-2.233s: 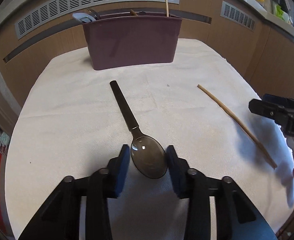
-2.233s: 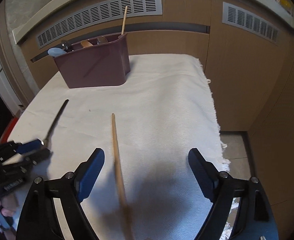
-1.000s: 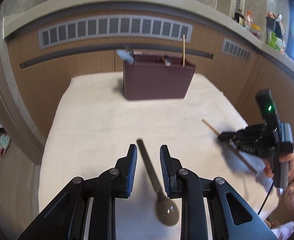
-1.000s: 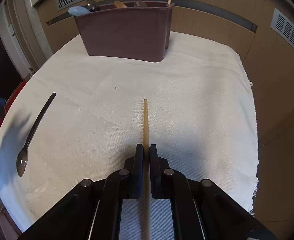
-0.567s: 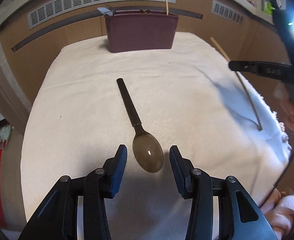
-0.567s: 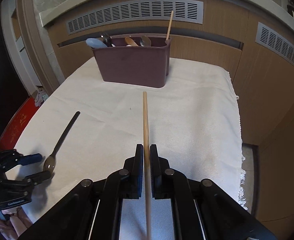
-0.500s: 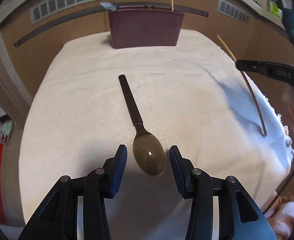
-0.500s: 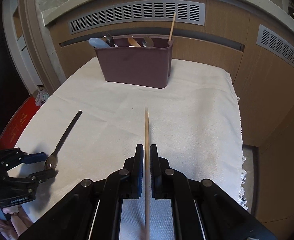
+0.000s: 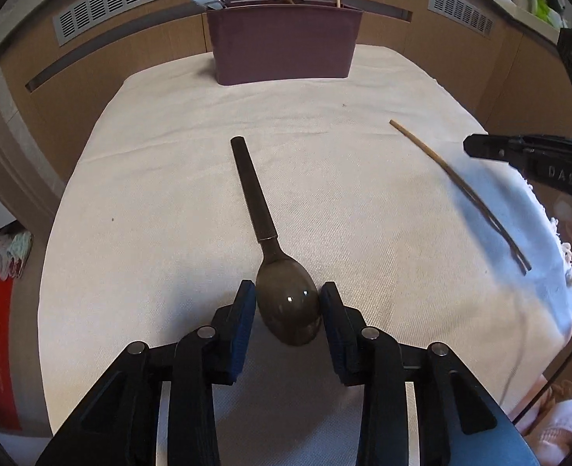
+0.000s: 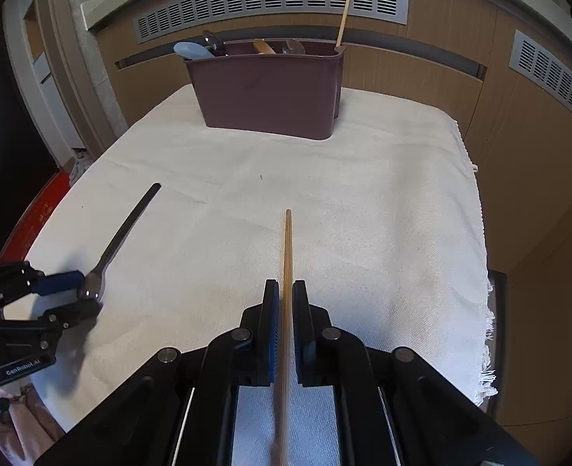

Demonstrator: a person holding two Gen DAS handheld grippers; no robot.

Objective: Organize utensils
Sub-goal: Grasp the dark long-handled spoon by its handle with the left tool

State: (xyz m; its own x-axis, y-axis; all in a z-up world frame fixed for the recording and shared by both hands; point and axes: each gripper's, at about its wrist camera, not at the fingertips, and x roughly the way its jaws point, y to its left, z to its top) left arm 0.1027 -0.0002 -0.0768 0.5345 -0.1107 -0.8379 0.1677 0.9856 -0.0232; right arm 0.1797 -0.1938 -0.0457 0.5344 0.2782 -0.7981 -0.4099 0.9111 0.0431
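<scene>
Cloth (image 9: 169, 202), white and woven, covers the table in both views. Left gripper (image 9: 288, 303) sits at six o'clock of its own view, its jaws closing around the bowl of the dark spoon (image 9: 270, 256); the blue pads (image 9: 243, 322) stand just beside the bowl on either side, the right one at its very edge, and a firm squeeze cannot be told. Spoon lies flat on the cloth, its black handle running up toward eleven o'clock. From the right wrist view the same left gripper (image 10: 89, 295) shows at nine o'clock, the spoon (image 10: 126, 229) slanting away toward one o'clock from it. Maroon utensil holder (image 9: 284, 46) stands upright at twelve o'clock near the far edge of the table, well apart from both grippers, with several utensils and one thin stick (image 10: 341, 21) poking out of it. Right gripper (image 10: 285, 303), at six o'clock of its own view, is clamped narrow on a wooden chopstick (image 10: 286, 272) that points straight toward twelve o'clock. In the left wrist view that chopstick (image 9: 457, 190) crosses at three o'clock, lifted, its shadow on the cloth beneath, with the right gripper (image 9: 476, 147) beside it
</scene>
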